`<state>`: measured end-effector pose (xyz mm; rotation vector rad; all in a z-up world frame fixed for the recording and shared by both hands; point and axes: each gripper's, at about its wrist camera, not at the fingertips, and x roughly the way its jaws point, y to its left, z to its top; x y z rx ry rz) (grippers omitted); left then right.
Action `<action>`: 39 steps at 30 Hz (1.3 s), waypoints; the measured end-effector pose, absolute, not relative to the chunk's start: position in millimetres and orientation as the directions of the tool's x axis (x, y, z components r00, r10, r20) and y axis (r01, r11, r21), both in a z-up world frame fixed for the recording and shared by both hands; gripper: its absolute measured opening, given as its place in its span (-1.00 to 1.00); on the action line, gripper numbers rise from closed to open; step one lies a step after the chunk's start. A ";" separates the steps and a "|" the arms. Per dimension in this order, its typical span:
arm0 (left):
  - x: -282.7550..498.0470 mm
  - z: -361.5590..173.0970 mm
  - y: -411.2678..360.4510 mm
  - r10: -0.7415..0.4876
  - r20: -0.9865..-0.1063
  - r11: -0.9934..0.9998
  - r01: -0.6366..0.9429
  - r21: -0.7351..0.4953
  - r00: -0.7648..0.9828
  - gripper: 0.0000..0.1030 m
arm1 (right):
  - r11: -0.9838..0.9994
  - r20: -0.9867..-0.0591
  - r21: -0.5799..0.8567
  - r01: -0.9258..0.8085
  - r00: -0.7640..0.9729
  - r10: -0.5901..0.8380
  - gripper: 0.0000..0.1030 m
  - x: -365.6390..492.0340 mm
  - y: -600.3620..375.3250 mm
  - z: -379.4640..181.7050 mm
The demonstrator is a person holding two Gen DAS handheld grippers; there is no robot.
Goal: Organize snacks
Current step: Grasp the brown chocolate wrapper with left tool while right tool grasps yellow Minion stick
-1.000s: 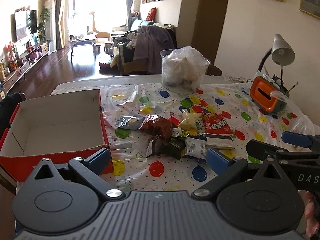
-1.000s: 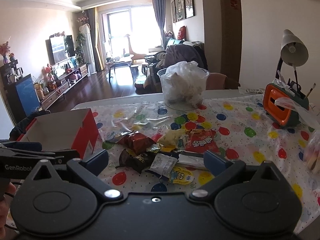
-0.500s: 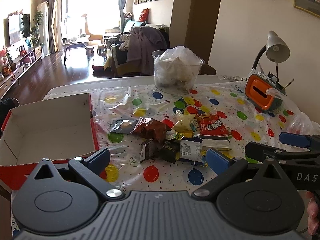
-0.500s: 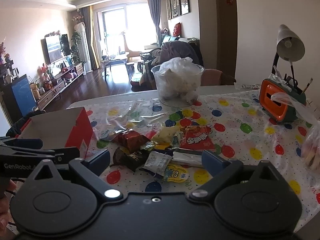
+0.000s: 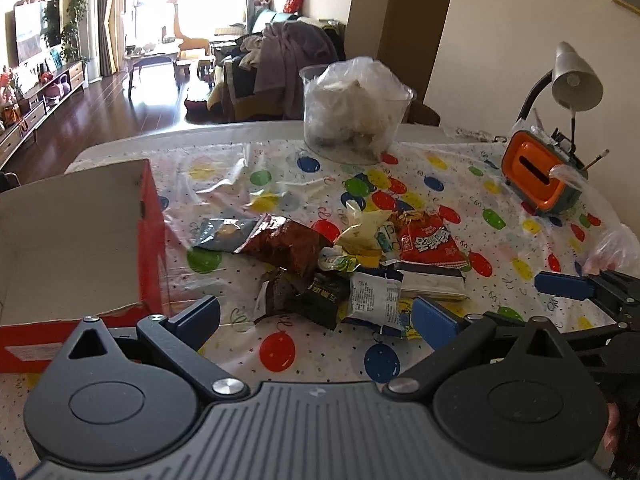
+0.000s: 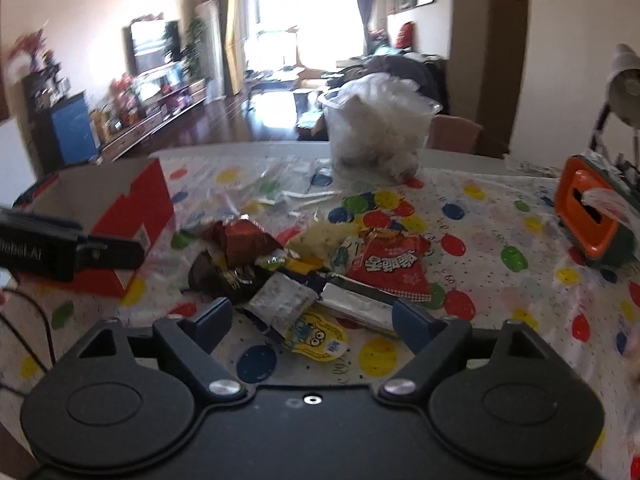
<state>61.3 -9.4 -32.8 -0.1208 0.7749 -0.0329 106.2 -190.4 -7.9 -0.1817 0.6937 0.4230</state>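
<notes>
A pile of snack packets lies mid-table: a red packet [image 5: 430,242] [image 6: 390,266], a brown foil packet [image 5: 286,244] [image 6: 242,242], a black packet [image 5: 316,298], a white packet [image 5: 374,296] [image 6: 282,298] and a yellow cartoon packet [image 6: 316,336]. An empty red cardboard box [image 5: 150,236] [image 6: 146,216] stands left of them. My left gripper [image 5: 316,316] is open and empty, just short of the black packet. My right gripper [image 6: 310,318] is open and empty, over the white and yellow packets. Each gripper shows at the edge of the other's view.
A clear tub [image 5: 356,114] [image 6: 378,136] stuffed with plastic bags stands at the back. An orange holder [image 5: 538,178] [image 6: 588,216] and a grey desk lamp [image 5: 574,78] stand at the right. A loose clear plastic sheet [image 5: 236,178] lies behind the pile.
Both grippers have moved forward and lower toward the snack pile, which now looks larger. The right view has swung left and is blurred. Both stay open.
</notes>
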 end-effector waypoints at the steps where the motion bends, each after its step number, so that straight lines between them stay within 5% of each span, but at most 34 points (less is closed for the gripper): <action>1: 66.1 -36.5 -10.7 -0.071 -0.702 0.993 -0.015 -0.116 0.708 0.99 | 0.889 -0.662 -0.022 -0.457 0.673 0.330 0.64 111.1 -191.1 -12.2; 9: 108.0 -65.4 -13.0 -0.038 -0.755 0.996 -0.038 -0.083 0.654 0.69 | 0.787 -0.745 -0.044 -0.616 0.545 0.385 0.50 147.0 -187.0 -54.5; 18: 150.5 -94.0 1.4 0.039 -0.804 0.984 -0.161 -0.072 0.593 0.67 | 0.736 -0.806 -0.022 -0.676 0.448 0.387 0.38 177.3 -184.3 -88.9; 22: 164.8 -102.6 9.3 0.060 -0.822 0.979 -0.192 -0.061 0.567 0.37 | 0.727 -0.823 -0.023 -0.686 0.426 0.376 0.27 188.6 -182.3 -100.5; 25: 174.8 -110.0 15.0 0.042 -0.842 0.974 -0.211 -0.086 0.538 0.17 | 0.718 -0.830 -0.009 -0.696 0.406 0.382 0.20 194.0 -181.5 -105.0; 39: 200.9 -141.8 35.5 -0.115 -0.896 0.930 -0.270 -0.249 0.429 -0.12 | 0.648 -0.838 -0.005 -0.762 0.356 0.413 0.23 205.1 -174.4 -115.1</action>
